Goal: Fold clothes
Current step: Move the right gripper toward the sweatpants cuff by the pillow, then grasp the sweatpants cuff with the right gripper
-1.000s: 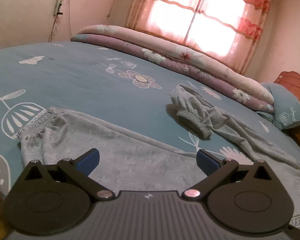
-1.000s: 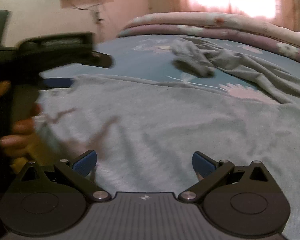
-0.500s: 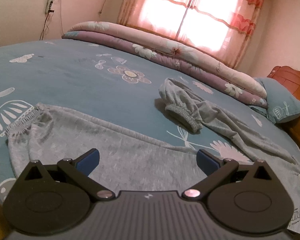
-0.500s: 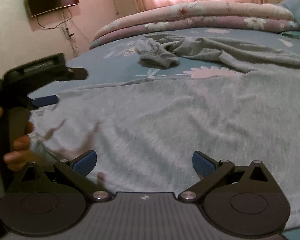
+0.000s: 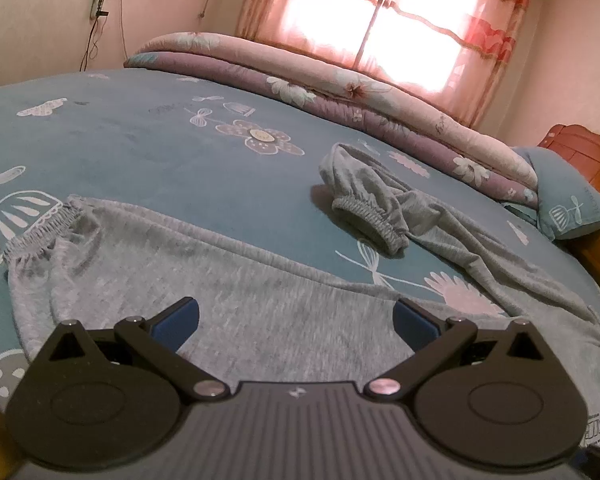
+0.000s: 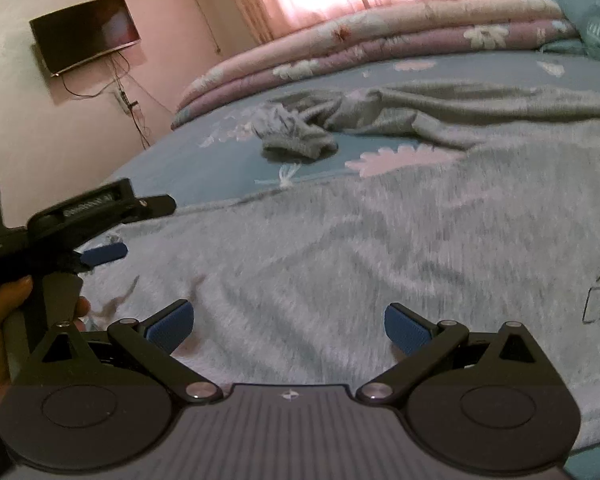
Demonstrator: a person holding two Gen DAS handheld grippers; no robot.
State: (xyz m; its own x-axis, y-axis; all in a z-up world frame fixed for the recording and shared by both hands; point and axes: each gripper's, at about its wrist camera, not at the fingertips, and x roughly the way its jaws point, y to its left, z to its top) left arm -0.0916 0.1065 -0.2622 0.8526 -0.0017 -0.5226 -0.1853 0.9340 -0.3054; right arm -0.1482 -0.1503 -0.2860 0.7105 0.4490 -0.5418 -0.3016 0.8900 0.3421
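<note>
Progress: grey trousers [image 5: 228, 280] lie unfolded on the bed [image 5: 140, 152], ahead of both grippers.
Left gripper [image 5: 296, 320]: spread, empty.
Right gripper [image 6: 286, 324]: spread, empty.

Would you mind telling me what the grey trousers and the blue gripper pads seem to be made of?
The grey trousers look like soft knit jersey, probably a cotton blend: heathered matte surface, limp wrinkles, gathered elastic cuff. The pads on the right gripper look like blue rubber or soft plastic: a fine dotted grip texture, matte. The exact material cannot be told.
</note>
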